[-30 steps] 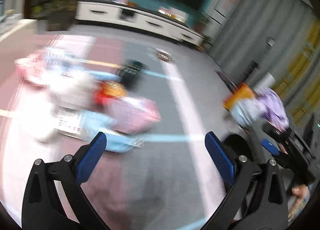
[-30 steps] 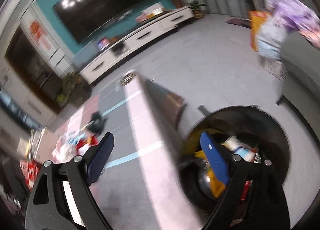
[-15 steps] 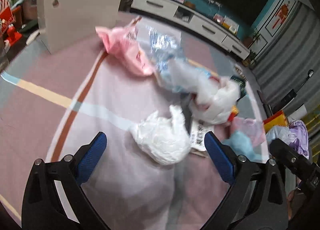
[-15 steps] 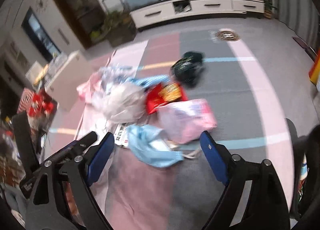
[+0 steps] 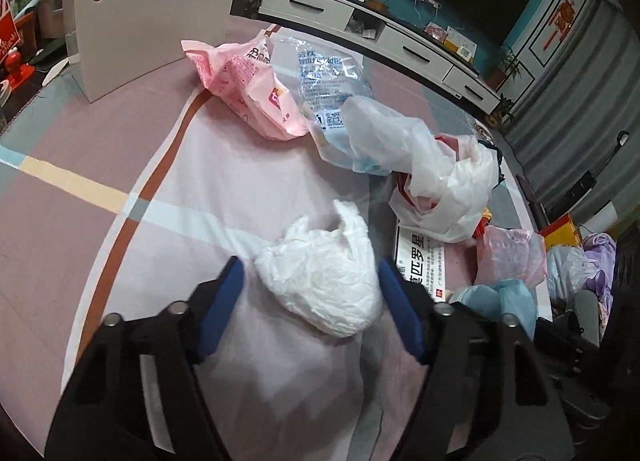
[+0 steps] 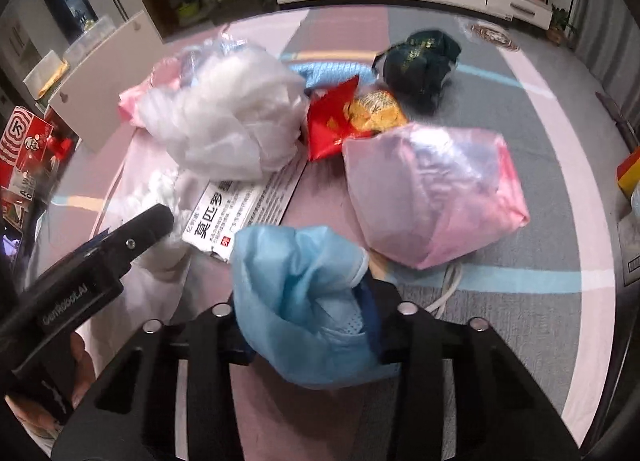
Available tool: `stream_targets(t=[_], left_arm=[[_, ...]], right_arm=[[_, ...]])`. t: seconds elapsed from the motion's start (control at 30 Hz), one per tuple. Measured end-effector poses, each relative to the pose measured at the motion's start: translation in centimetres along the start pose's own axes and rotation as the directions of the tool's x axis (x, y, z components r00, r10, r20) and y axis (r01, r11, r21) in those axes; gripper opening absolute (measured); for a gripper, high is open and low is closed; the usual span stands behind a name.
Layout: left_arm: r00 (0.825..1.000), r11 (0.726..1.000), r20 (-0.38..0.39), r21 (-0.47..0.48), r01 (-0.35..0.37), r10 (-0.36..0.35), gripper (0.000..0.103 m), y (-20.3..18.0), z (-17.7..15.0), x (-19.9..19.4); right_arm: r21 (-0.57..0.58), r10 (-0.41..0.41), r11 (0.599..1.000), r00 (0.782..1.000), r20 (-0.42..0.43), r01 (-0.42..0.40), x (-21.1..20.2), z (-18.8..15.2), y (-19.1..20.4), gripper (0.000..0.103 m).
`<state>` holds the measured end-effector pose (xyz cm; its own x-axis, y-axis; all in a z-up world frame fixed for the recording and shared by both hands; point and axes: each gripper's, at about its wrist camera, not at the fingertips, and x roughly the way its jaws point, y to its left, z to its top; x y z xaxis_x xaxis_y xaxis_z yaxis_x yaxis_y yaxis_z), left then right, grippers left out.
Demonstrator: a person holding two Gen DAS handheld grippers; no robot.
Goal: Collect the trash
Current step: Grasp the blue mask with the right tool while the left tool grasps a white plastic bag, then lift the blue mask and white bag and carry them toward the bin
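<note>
Crumpled white tissue [image 5: 324, 285] matt, papery; blue mask [image 6: 304, 301] soft cloth-like; pink bag [image 6: 432, 193] thin glossy plastic; rug [image 5: 120, 141] matt woven.

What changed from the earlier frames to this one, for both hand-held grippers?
Both swung from the bin side down to the trash pile. The left hand-held gripper has just been closing around the white crumpled wad, one pad apart from it. The right hand-held gripper has just closed onto the blue mask. The pile itself lies unchanged.

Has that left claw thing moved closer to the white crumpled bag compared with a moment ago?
Yes. The left gripper has come forward along the rug; the white crumpled bag now sits between its fingers, and its jaws have just been closing.
</note>
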<state>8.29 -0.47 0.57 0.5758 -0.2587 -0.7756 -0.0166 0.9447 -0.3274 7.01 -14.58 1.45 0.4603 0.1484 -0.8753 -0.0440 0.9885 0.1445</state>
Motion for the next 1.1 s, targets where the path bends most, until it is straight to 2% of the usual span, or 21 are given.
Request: stream_targets(t=[0.03, 0.13, 0.23, 0.43, 0.6, 0.8, 1.1], left_arm=[[0.999, 0.999, -0.004, -0.01, 0.033, -0.033, 0.051, 0.1, 0.0, 0.0], [0.996, 0.994, -0.01, -0.054, 0.093, -0.094, 0.034, 0.5, -0.2, 0.2], [0.994, 0.991, -0.005, -0.073, 0.112, -0.113, 0.028, 0.6, -0.5, -0.1], [0.989, 0.985, 0.012, -0.097, 0.146, -0.145, 0.027, 0.8, -1.7, -2.4], [0.986, 0.984, 0.064, -0.08, 0.158, -0.153, 0.027, 0.1, -2.4, -6.0], [0.968, 0.973, 0.128, -0.063, 0.223, -0.214, 0.027, -0.9, -3.1, -10.4], [0.943, 0.956, 0.175, -0.026, 0.291, -0.282, 0.027, -3.1, -3.5, -14.0]], right_arm=[[0.0, 0.006, 1.0, 1.0, -0.005, -0.006, -0.1, -0.1, -0.1, 0.033], [-0.012, 0.009, 1.0, 1.0, -0.003, -0.009, -0.7, -0.4, 0.2, 0.027], [-0.018, 0.016, 1.0, 1.0, 0.014, -0.016, -1.5, -0.7, 0.3, 0.025], [-0.012, 0.042, 0.999, 0.998, 0.054, -0.042, -4.1, -0.8, 0.0, 0.025], [0.013, 0.07, 0.997, 0.992, 0.101, -0.072, -6.9, -1.1, -0.8, 0.025], [0.033, 0.084, 0.995, 0.984, 0.155, -0.09, -10.1, -2.0, -1.5, 0.025], [0.049, 0.106, 0.991, 0.959, 0.264, -0.124, -14.7, -3.3, -2.8, 0.025]])
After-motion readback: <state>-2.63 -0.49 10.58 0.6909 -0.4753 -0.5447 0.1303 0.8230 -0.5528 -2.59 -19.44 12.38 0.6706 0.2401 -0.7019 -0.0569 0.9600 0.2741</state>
